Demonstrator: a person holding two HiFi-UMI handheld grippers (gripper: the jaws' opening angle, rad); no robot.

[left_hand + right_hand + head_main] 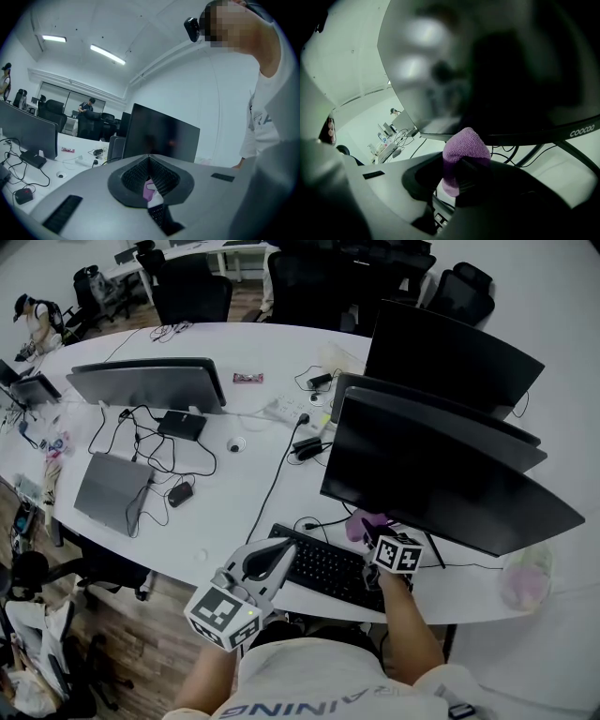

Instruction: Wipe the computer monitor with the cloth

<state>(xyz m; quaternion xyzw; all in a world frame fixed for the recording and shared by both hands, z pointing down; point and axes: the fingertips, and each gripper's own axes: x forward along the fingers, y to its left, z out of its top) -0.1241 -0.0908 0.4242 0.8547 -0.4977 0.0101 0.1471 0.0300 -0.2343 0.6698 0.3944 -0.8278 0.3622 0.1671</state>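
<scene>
Head view puts the left gripper (278,549) low at the desk's near edge, over the left end of the black keyboard (323,568). Its jaws are pressed together with nothing between them; the left gripper view confirms it. It is idle, well left of the work.

To its right, the right gripper (375,538) is clamped on a small purple terry cloth (361,524), with only a rounded tuft poking out past the tips. The big dark flat-screen monitor (441,474) sits just above and ahead of that gripper. The tuft is near its lower edge, though I cannot tell whether they touch.

My worry is how little cloth shows. If the gripper tilts during a stroke, a hard jaw tip could rub the glass. Pressing too hard might also rock the screen on its stand, or drag the cloth loose.
</scene>
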